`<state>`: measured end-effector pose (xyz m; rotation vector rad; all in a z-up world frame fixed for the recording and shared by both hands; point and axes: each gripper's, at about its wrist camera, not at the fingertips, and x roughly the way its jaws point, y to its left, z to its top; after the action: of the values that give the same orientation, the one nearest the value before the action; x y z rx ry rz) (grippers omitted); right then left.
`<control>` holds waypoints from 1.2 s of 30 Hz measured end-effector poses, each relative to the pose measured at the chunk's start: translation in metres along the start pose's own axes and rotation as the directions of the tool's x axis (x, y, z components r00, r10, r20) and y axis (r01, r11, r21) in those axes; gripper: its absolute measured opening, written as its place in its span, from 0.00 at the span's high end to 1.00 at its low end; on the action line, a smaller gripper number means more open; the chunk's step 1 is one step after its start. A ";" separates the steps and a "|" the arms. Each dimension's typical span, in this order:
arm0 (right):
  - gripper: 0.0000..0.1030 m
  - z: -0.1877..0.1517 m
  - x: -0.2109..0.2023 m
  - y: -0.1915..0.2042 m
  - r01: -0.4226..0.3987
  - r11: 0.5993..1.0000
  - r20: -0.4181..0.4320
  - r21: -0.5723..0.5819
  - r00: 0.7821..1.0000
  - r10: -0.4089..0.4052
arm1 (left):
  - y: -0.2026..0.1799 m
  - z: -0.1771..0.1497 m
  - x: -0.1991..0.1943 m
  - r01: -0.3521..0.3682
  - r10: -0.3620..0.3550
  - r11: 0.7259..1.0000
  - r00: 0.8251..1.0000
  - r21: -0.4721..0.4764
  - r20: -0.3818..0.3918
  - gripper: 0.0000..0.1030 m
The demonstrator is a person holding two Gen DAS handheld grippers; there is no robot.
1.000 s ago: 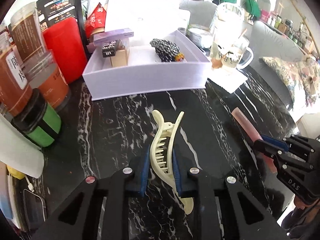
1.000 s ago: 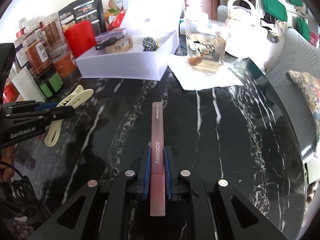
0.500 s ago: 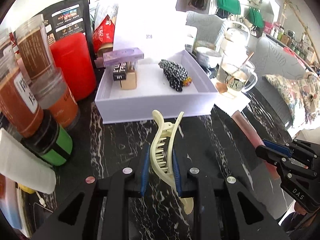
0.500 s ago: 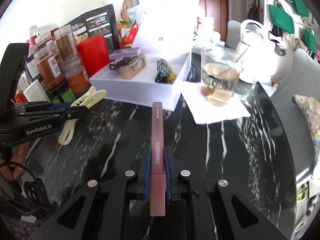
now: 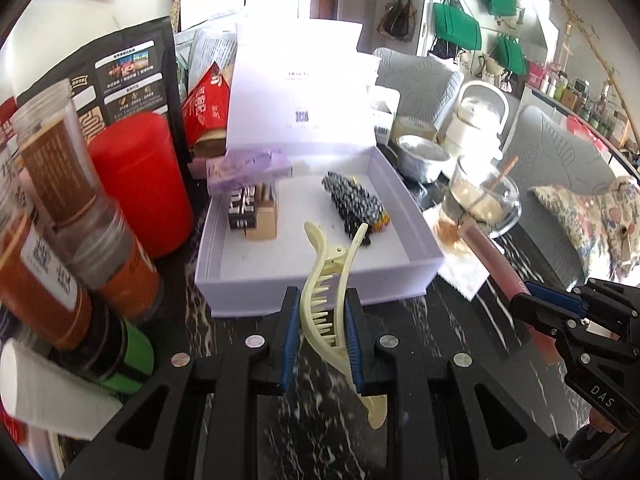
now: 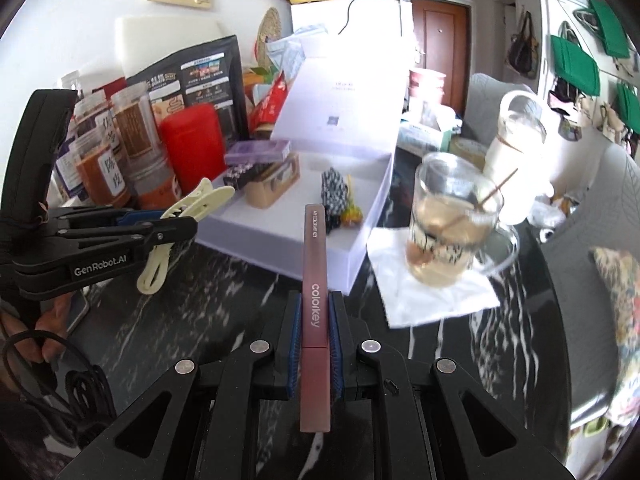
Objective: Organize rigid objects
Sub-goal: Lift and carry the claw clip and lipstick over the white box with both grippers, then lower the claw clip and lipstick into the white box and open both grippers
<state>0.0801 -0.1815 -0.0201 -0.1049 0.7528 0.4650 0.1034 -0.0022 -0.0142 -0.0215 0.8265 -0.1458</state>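
Observation:
My left gripper (image 5: 322,312) is shut on a cream hair claw clip (image 5: 330,280), held above the black marble table with its tip over the front wall of an open lavender box (image 5: 320,292). My right gripper (image 6: 314,312) is shut on a slim mauve lip tube (image 6: 315,280) marked colorkey, pointing at the same box (image 6: 316,252). Inside the box lie a black-and-white patterned scrunchie (image 5: 354,202) and small cosmetic boxes (image 5: 254,210) under a purple carton (image 5: 248,166). Each gripper shows in the other's view: the right gripper (image 5: 532,300) at the right, the left gripper (image 6: 176,226) at the left.
Red canister (image 5: 138,184), brown spice jars (image 5: 52,184) and a green-banded jar (image 5: 128,356) crowd the left of the box. A glass mug (image 6: 452,228) of liquid stands on a white napkin (image 6: 436,296) to the right. The box lid (image 5: 300,92) stands upright behind. A hand (image 6: 44,332) holds the left gripper.
Both grippers have risen off the table and moved toward the lavender box, each still holding its object; the box now looks larger and closer in both views.

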 end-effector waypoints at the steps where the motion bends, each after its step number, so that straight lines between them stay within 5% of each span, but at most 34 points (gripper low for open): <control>1: 0.87 0.004 0.001 0.000 0.003 1.000 0.011 0.000 1.000 -0.003 | 0.001 0.004 0.001 0.001 -0.001 1.000 1.000 -0.001 0.006 0.79; 36: 0.87 0.118 0.103 -0.028 0.014 0.999 0.039 -0.050 0.999 -0.012 | 0.015 0.122 0.104 -0.009 0.009 1.000 0.999 -0.001 0.042 0.79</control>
<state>0.2326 -0.1382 -0.0054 -0.1471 0.7019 0.4723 0.2646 -0.0061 -0.0086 -0.0213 0.7842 -0.1362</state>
